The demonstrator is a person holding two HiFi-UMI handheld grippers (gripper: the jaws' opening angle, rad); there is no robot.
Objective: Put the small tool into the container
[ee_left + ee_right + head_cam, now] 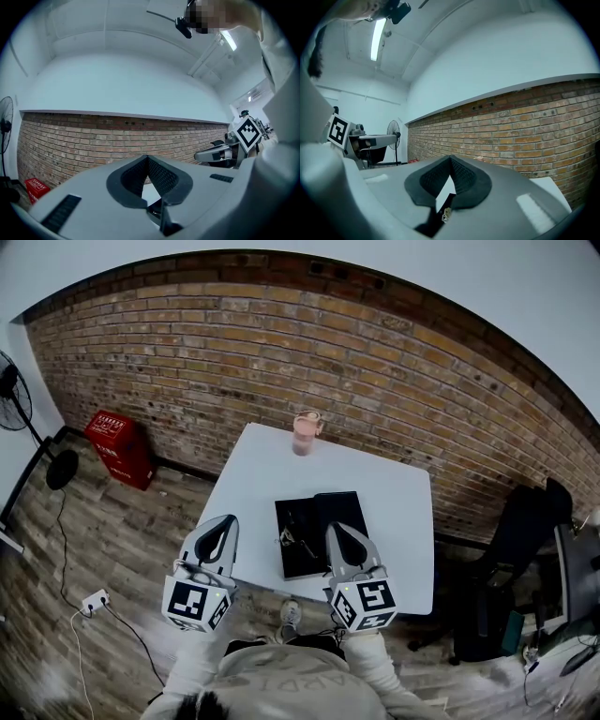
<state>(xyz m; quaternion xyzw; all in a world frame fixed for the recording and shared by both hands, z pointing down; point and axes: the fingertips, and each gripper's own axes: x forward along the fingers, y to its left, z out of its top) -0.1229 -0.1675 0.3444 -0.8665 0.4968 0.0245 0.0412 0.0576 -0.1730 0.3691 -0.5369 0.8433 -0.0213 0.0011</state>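
Note:
A black case (339, 506) lies open on the white table (253, 484), near its front edge. Small metal tools (287, 539) rest in the case's left half. My right gripper (337, 531) hovers over the case's front right part, jaws closed tip to tip with nothing held. My left gripper (221, 526) hangs over the table's front left corner, left of the case, also shut and empty. In the left gripper view the left gripper's (147, 157) pads meet in front of the brick wall. In the right gripper view the right gripper (450, 158) is shut, and a small metal piece (446, 213) shows below the pads.
A pink cup (306, 433) stands at the table's far edge by the brick wall. A red crate (120, 448) and a fan (19, 399) are on the floor at left, a power strip (94, 599) lower left. A black chair (511, 559) stands to the right.

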